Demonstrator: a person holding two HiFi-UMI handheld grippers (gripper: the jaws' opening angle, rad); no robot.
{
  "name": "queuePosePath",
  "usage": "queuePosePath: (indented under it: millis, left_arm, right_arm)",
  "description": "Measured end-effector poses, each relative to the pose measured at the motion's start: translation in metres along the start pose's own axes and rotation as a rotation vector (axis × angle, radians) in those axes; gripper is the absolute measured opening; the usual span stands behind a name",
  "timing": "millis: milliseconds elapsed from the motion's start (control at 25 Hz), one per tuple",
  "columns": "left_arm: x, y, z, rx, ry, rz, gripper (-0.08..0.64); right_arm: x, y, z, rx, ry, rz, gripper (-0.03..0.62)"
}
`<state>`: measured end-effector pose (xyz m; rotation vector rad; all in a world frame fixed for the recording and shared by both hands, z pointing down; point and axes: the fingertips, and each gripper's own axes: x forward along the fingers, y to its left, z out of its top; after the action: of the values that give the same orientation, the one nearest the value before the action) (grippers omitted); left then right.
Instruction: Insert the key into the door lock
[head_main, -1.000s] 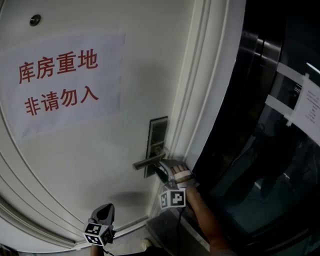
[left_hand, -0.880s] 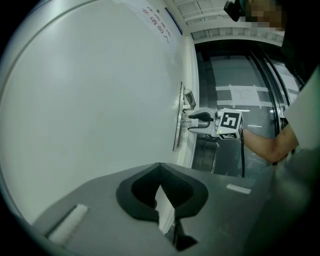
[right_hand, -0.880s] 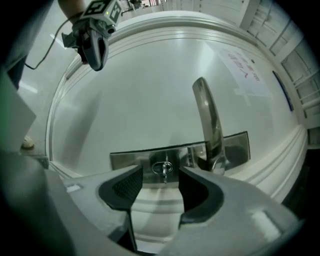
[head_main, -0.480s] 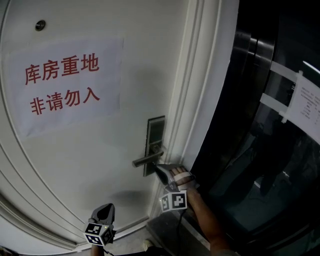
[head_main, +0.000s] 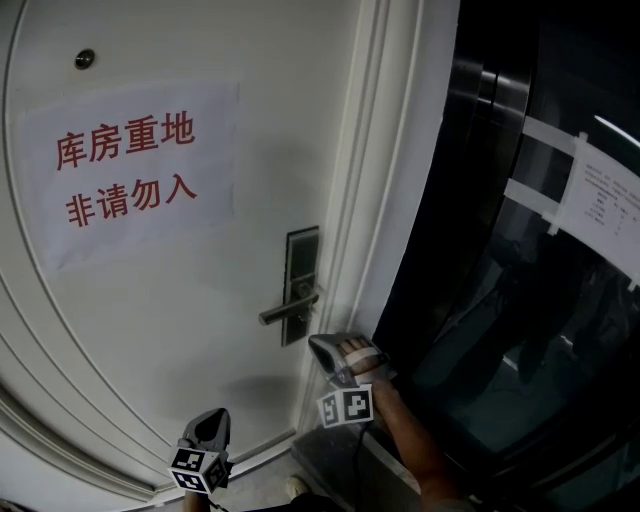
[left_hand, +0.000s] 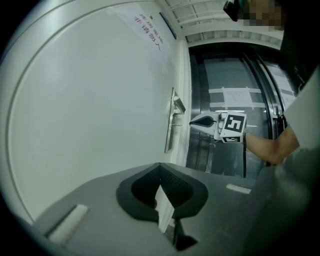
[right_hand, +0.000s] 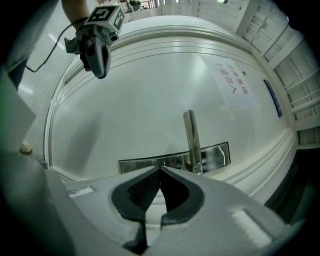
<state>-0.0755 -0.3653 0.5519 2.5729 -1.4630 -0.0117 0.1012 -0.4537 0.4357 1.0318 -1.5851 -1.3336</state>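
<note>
The white door (head_main: 180, 330) bears a dark metal lock plate (head_main: 300, 283) with a lever handle (head_main: 288, 310). My right gripper (head_main: 316, 345) hangs just below and right of the handle, apart from it, its jaws shut with nothing between them. The right gripper view looks past the shut tips (right_hand: 160, 169) at the lock plate (right_hand: 175, 161) and handle (right_hand: 192, 140). No key shows in the lock. My left gripper (head_main: 212, 418) sits low at the door's foot, shut (left_hand: 160, 166) on a thin white card-like piece (left_hand: 166, 210).
A paper sign with red characters (head_main: 130, 170) is stuck on the door, below a small peephole (head_main: 85, 59). The white door frame (head_main: 400, 200) borders dark glossy panels at the right, with a taped notice (head_main: 600, 205). A forearm (head_main: 410, 440) trails from the right gripper.
The right gripper has drawn back from the handle and lock plate, now lower and apart from them, and its jaws have shut. The left gripper looks unchanged.
</note>
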Motion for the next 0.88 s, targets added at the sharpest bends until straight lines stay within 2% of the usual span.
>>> queuePosePath:
  millis: [280, 640, 880]
  left_arm:
    - [-0.013, -0.012, 0.0, 0.007, -0.003, -0.016, 0.003]
    - [-0.021, -0.023, 0.005, 0.03, -0.006, -0.039, 0.003]
    - [-0.032, -0.026, 0.006, 0.037, -0.004, -0.044, 0.003]
  right_arm:
    - [-0.032, 0.009, 0.007, 0.293, -0.044, 0.024, 0.002]
    - [-0.07, 0.037, 0.01, 0.735, -0.104, 0.046, 0.002]
    - [-0.094, 0.047, 0.021, 0.917, -0.118, 0.04, 0.002]
